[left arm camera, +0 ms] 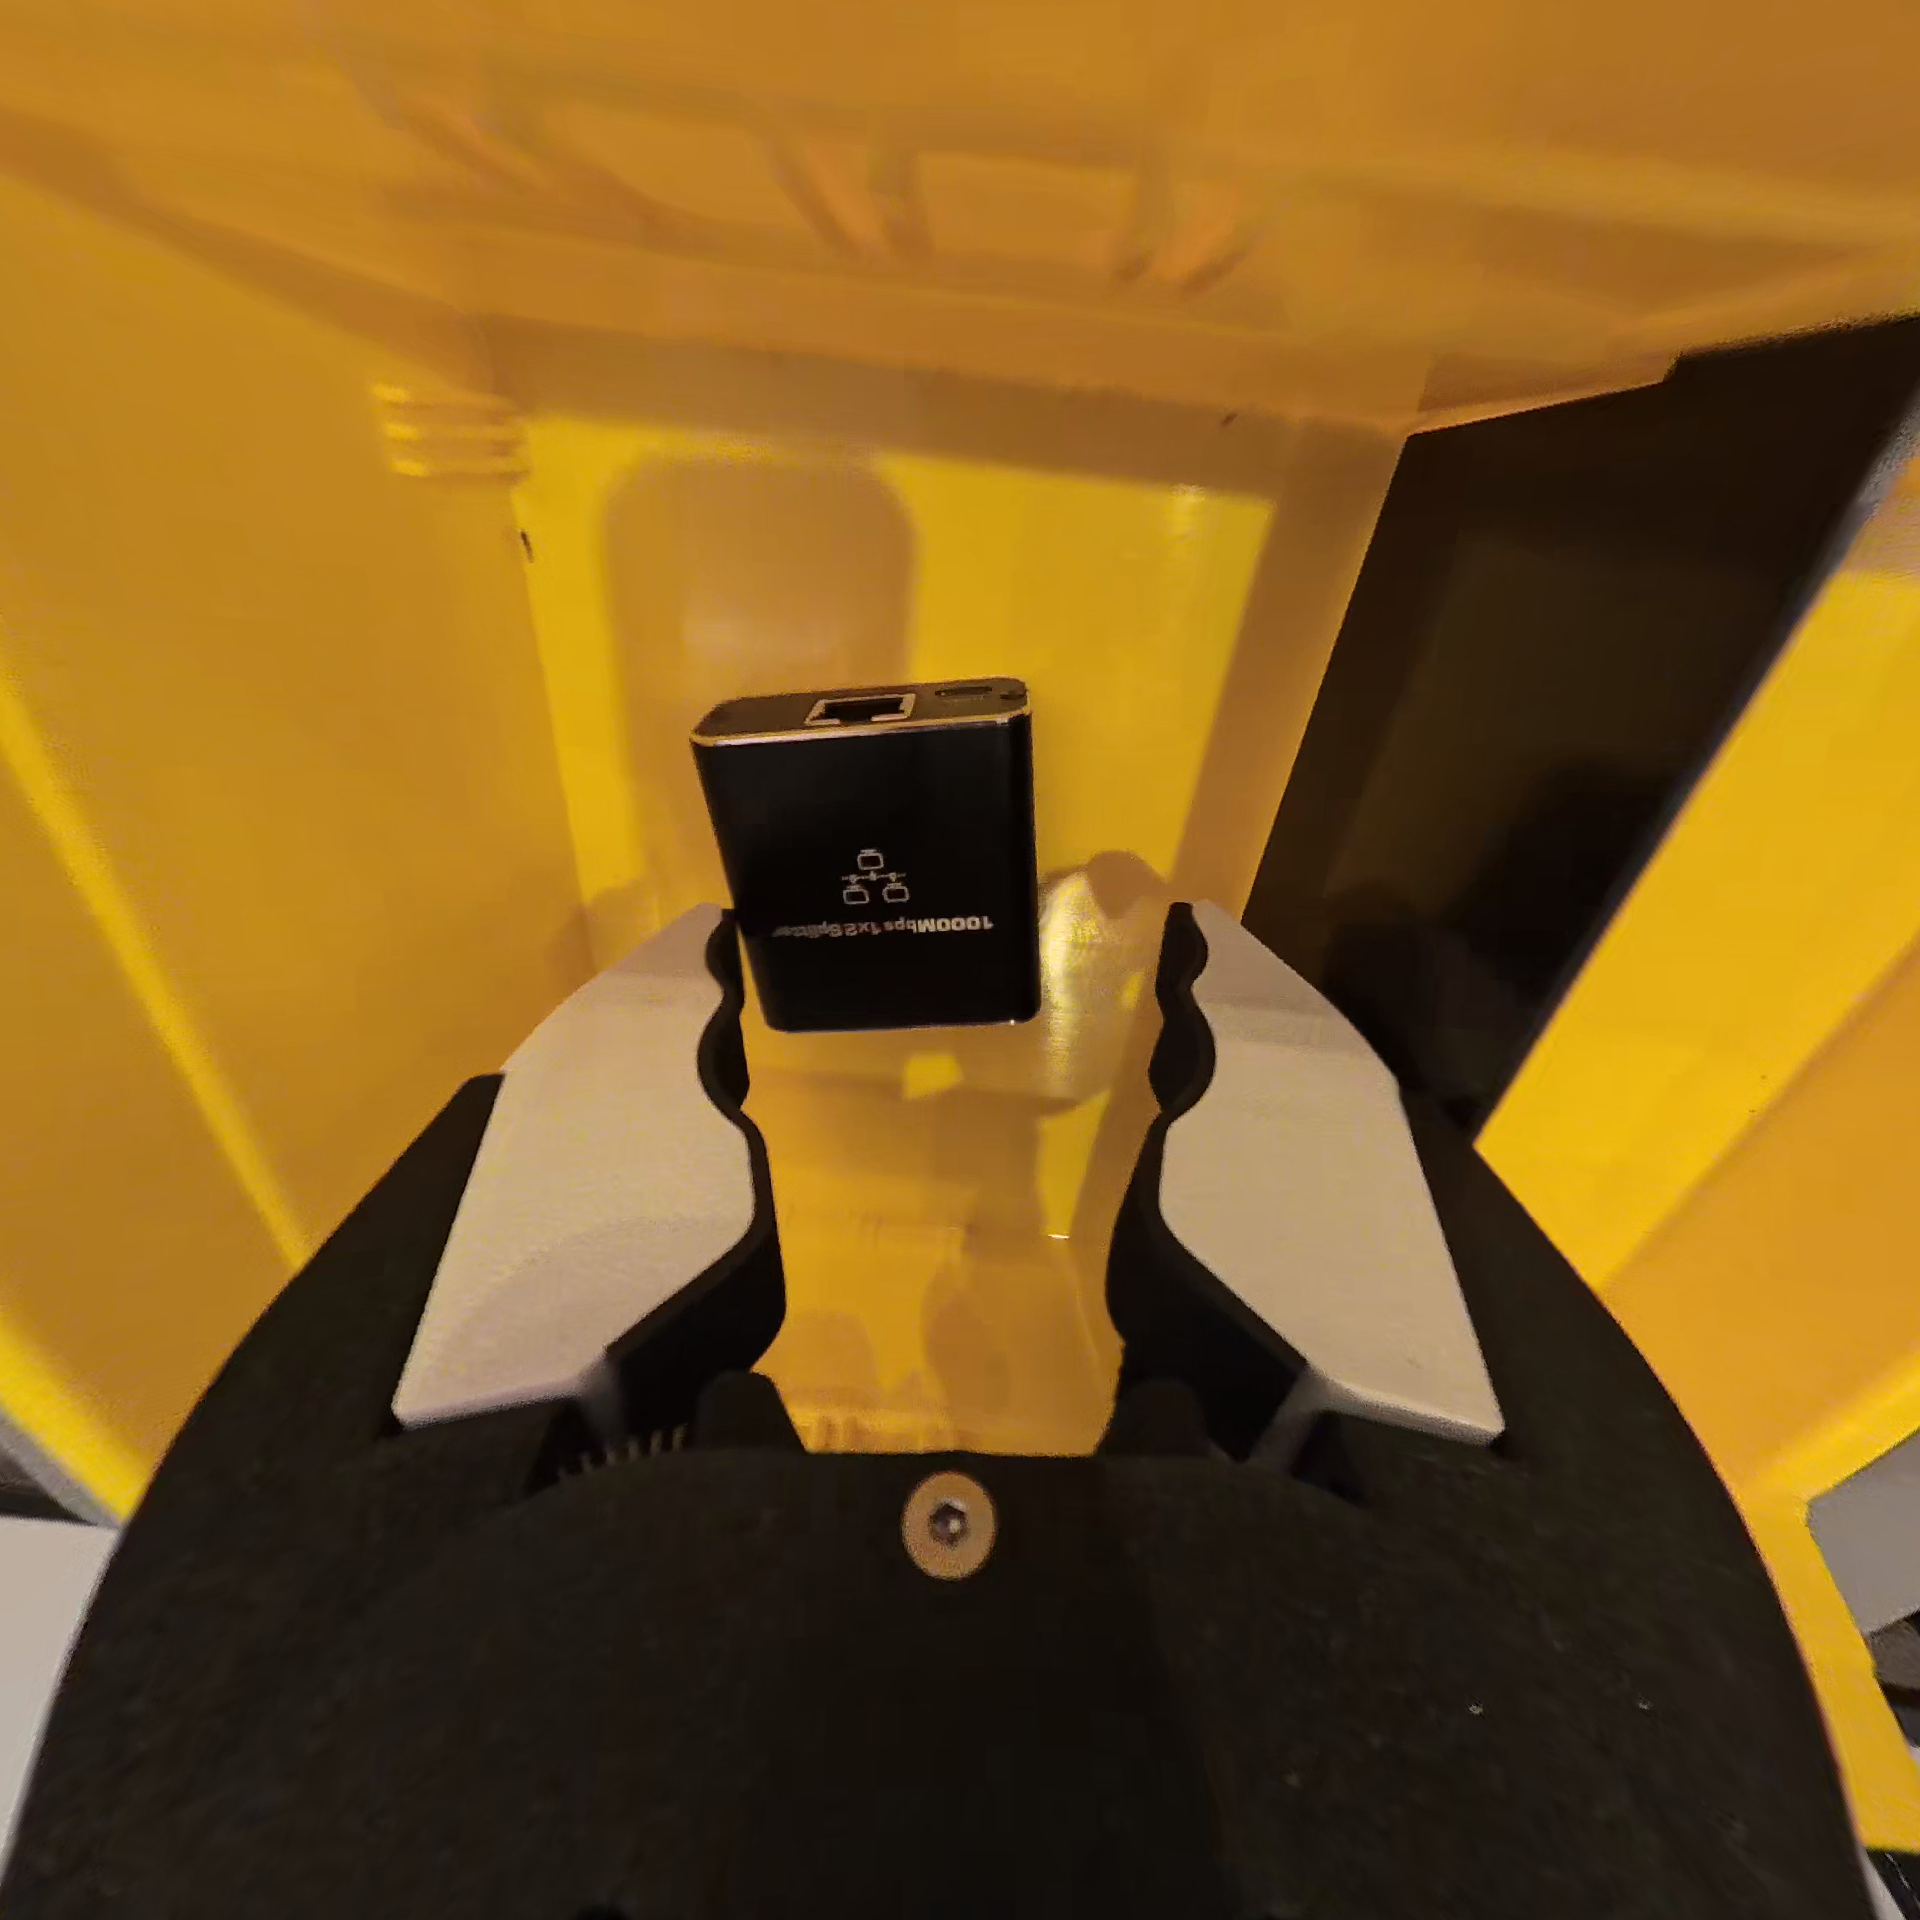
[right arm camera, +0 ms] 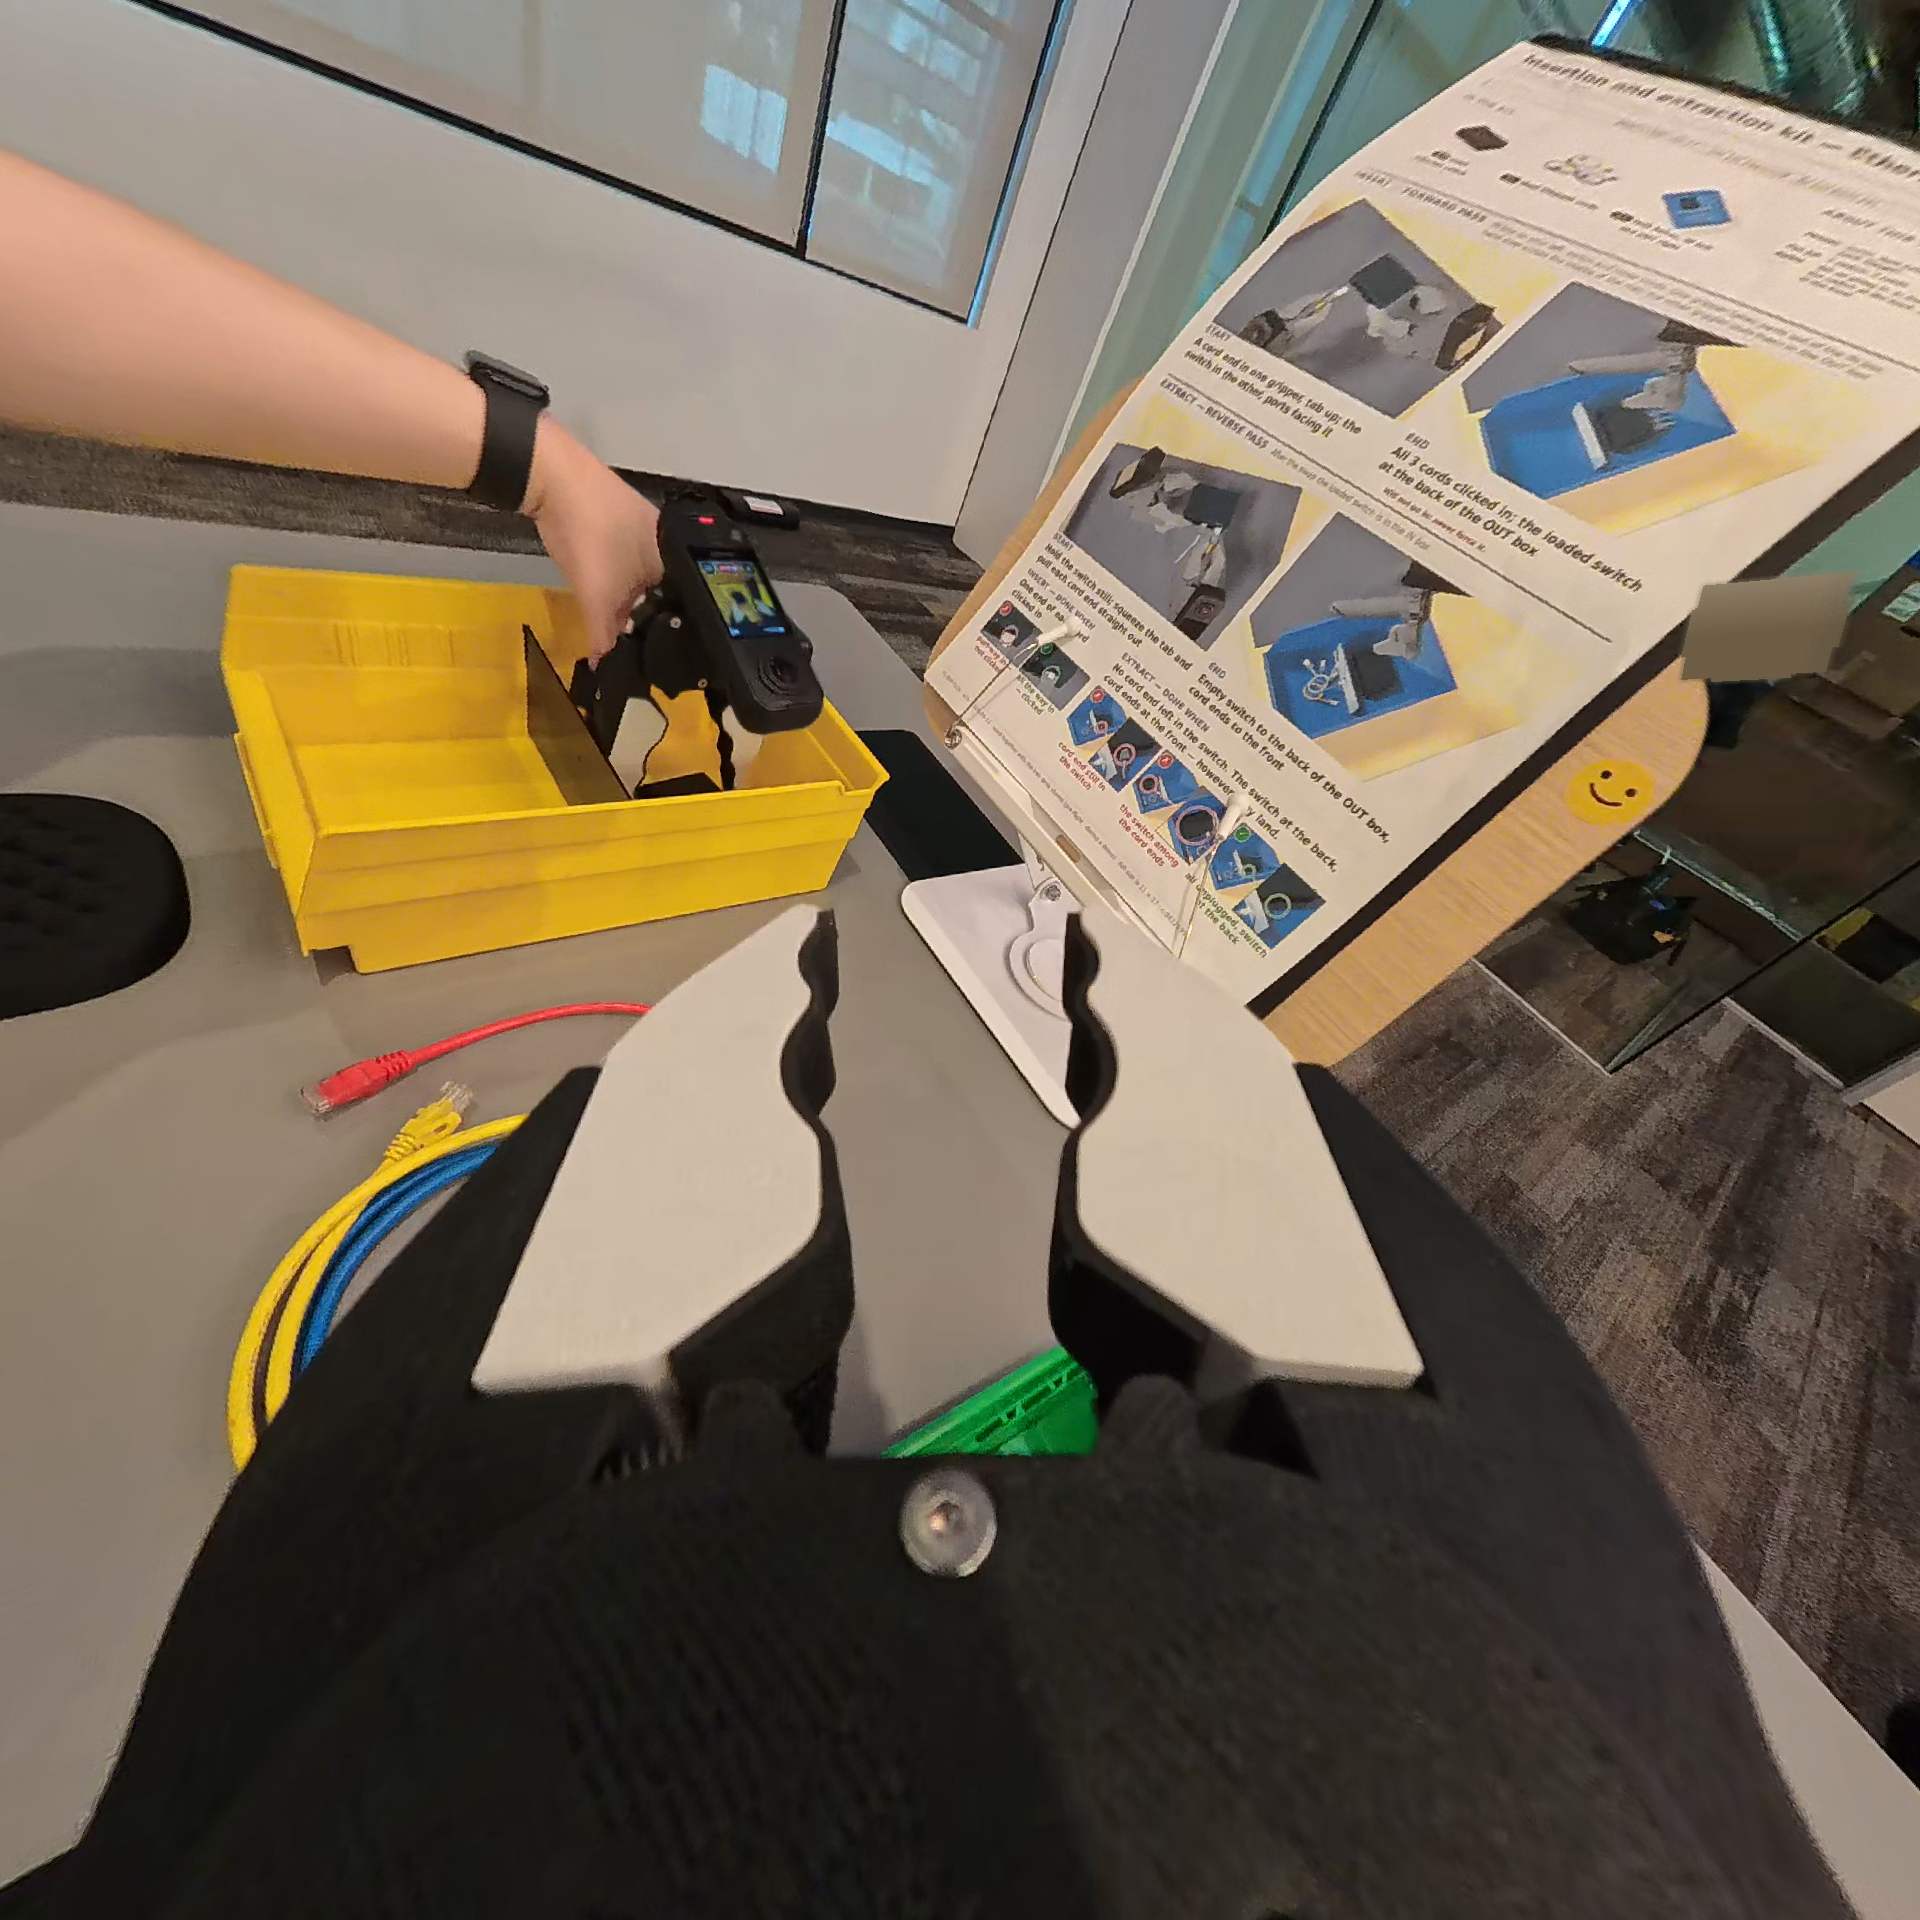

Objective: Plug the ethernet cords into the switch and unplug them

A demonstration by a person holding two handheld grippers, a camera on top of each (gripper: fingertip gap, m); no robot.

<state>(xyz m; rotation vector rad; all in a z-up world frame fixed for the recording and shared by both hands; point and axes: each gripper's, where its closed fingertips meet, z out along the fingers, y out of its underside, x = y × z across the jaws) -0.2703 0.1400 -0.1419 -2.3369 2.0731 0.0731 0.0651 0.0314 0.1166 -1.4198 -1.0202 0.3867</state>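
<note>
A small black switch lies on the floor of a yellow bin, with one port on its far end facing away. My left gripper is open, and the switch's near end sits between its fingertips. The switch is close to the left finger, with a gap to the right one. My right gripper is open and empty above the grey table. A red cord, a yellow cord and a blue cord lie loose on the table to its left. None is plugged in.
In the right wrist view a hand holds the left gripper down inside the yellow bin, beside a dark divider. A printed instruction sheet leans on a white stand at the right. A green box shows under my right gripper.
</note>
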